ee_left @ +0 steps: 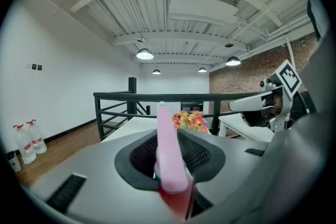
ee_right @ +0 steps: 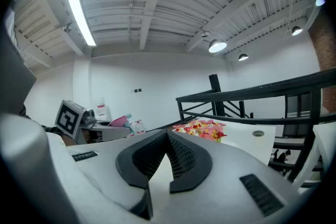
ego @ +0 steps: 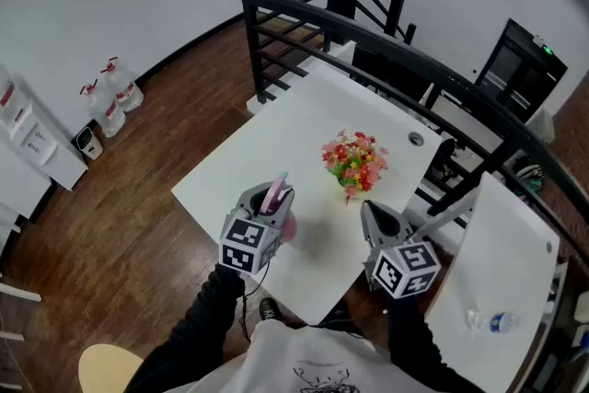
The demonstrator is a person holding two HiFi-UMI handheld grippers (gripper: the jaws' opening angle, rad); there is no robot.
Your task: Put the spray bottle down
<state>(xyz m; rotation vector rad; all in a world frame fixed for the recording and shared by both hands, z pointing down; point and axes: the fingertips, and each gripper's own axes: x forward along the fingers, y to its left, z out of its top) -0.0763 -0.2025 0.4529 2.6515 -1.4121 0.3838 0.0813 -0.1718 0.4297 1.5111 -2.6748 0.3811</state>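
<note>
Item: pink spray bottle [ee_left: 167, 155], clamped in our left gripper [ego: 271, 200] above the white table [ego: 276, 133] (likely light, slick plastic; we'd grip the body). Right gripper [ee_right: 167, 139]: jaws together, empty.

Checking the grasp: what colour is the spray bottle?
Pink. The spray bottle shows best in the left gripper view.

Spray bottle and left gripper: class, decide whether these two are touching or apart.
Touching. The left gripper view shows the pink spray bottle wedged between the jaws of the left gripper, which press against both its sides.
</note>
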